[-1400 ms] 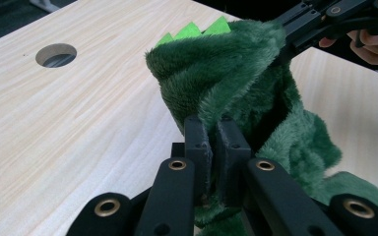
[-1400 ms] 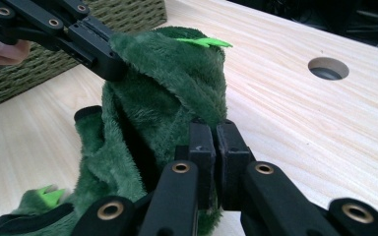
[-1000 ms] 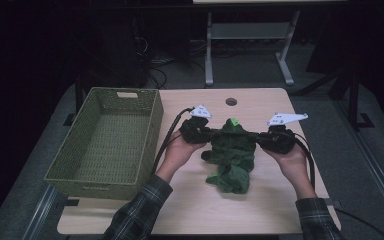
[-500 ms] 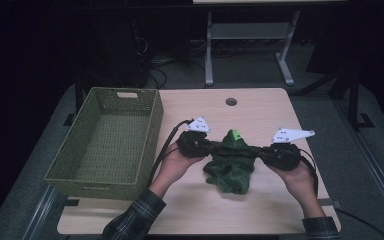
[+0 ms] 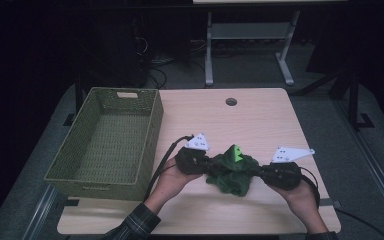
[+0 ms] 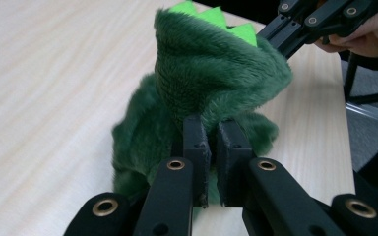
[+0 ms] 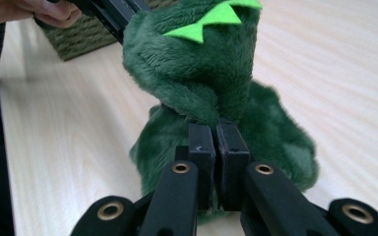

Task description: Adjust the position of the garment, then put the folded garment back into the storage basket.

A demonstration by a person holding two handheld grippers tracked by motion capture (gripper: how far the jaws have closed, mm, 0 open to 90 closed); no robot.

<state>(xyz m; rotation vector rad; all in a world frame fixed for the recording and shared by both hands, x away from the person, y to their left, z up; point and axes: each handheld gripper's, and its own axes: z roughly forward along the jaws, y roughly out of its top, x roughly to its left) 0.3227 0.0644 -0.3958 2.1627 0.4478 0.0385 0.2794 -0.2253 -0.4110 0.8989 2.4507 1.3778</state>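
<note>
Both grippers have their jaws clamped on the green plush dinosaur (image 5: 231, 171), the left gripper (image 5: 206, 163) and right gripper (image 5: 260, 170) pinching opposite sides, its bulk slumped on the tabletop (image 5: 260, 115). To carry it into the wicker basket (image 5: 100, 180) well, I'd lift both hands evenly so neither pinch tears loose.

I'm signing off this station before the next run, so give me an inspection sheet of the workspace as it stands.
Surface: light wooden table with a round hole near its far edge.
Job's things: dark green plush garment with bright green spikes, bunched between the two grippers, lower part on the table.
Clutter: woven green basket at the table's left, nothing seen inside.
Grippers: left gripper shut on the plush garment; right gripper shut on its opposite side.
Cables: black cable trails from the left gripper; more cables on the floor beyond.
Surroundings: dark room, grey floor, metal table frame behind.
</note>
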